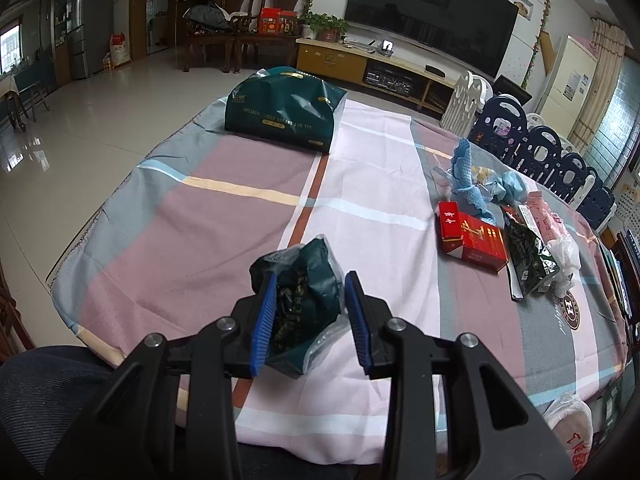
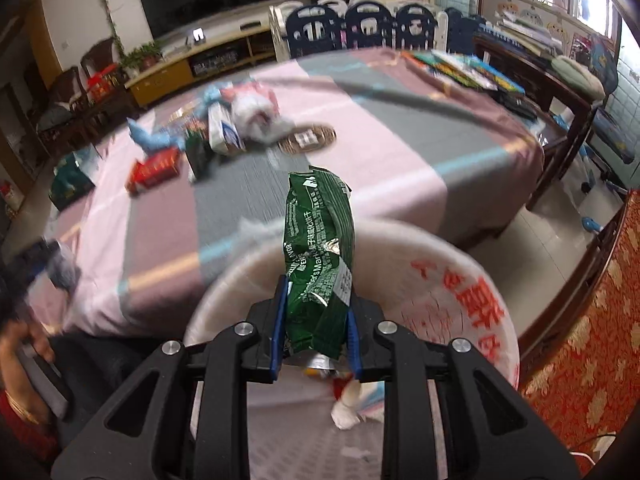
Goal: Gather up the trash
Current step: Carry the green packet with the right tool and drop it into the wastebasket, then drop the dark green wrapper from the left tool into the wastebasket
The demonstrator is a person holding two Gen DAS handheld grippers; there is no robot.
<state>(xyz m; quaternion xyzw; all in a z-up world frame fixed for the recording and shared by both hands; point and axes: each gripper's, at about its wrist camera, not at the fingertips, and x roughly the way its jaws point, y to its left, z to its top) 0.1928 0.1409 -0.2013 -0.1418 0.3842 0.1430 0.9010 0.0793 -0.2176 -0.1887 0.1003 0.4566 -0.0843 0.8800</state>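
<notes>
Right gripper (image 2: 316, 336), pinching a crumpled green snack wrapper (image 2: 320, 256) between its blue pads, hangs above the open mouth of a white plastic bag (image 2: 452, 280) printed with red characters; a few scraps, one white and knotted, already lie inside the bag below the fingers, so collection looks under way but far from finished. Left gripper (image 1: 310, 316) frames a dark green crumpled packet wrapped in clear film (image 1: 304, 304); one pad presses its side while the other stands slightly off, so whether the packet is firmly held cannot be told.

Ahead and to the right of the left gripper, a loose heap remains on the checked tablecloth (image 1: 224, 216): one red cigarette carton (image 1: 472, 240), one dark foil pouch (image 1: 528, 256), one pink-and-white box (image 1: 542, 220), one blue waffle cloth with blue wrapping (image 1: 476, 180) and one crumpled white plastic piece (image 1: 566, 252); far ahead sits one large teal gift bag (image 1: 284, 112), which may or may not count as rubbish. By this count, two items are in the grippers and at least five wait on the table; the right-hand view is motion-blurred, so smaller scraps may go unnoticed.
</notes>
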